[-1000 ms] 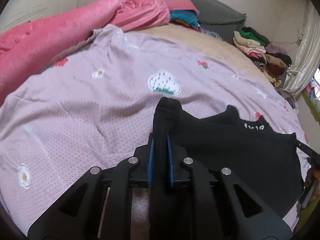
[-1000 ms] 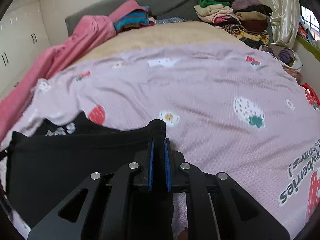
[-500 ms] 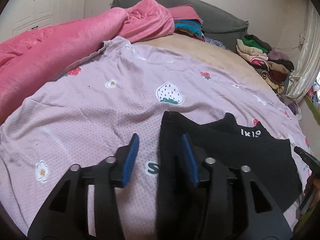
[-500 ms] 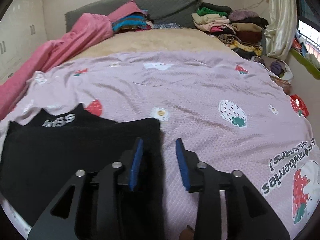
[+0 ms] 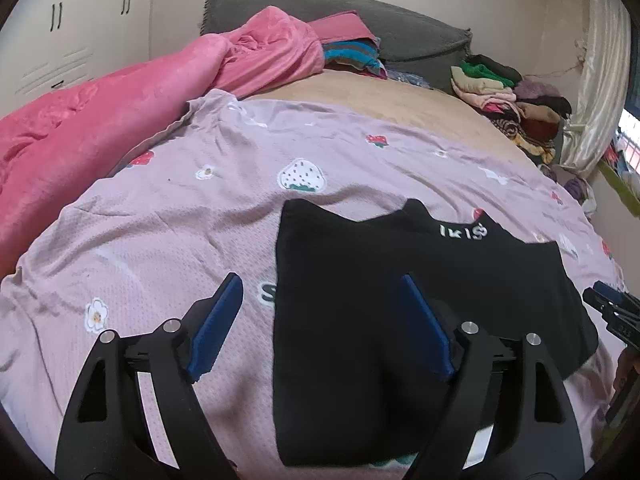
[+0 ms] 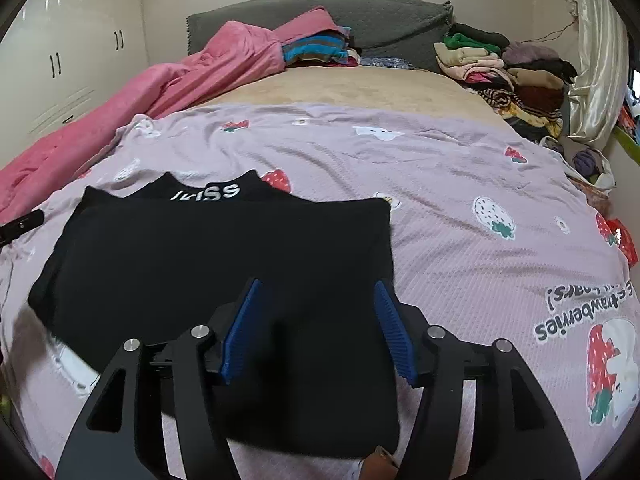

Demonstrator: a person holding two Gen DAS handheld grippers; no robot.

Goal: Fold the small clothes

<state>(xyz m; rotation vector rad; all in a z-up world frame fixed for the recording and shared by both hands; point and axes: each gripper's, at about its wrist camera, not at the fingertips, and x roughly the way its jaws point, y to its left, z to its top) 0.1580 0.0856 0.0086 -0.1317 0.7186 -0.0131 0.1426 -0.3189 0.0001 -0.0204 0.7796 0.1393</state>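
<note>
A small black garment (image 5: 400,280) (image 6: 224,248) with white lettering near its far edge lies folded flat on the lilac strawberry-print bedsheet (image 5: 160,220) (image 6: 460,208). My left gripper (image 5: 320,292) hovers over the garment's left edge, its jaws opening, blue pads apart and pressing on nothing. My right gripper (image 6: 318,290) hangs above the garment's right edge, jaws also opening, with only the flat cloth below them. The right gripper's tip also shows at the right edge of the left wrist view.
A pink blanket (image 5: 120,112) (image 6: 160,88) is heaped along the bed's left side. A grey headboard cushion (image 5: 400,36) and folded striped clothes (image 6: 316,46) lie at the back. A pile of clothes (image 5: 516,104) (image 6: 516,76) stands at the back right, beside a curtain (image 6: 596,52).
Both grippers have let go of the black garment's corners and spread their jaws. Both have drawn back and risen, so the garment lies flat and more of the bed shows.
</note>
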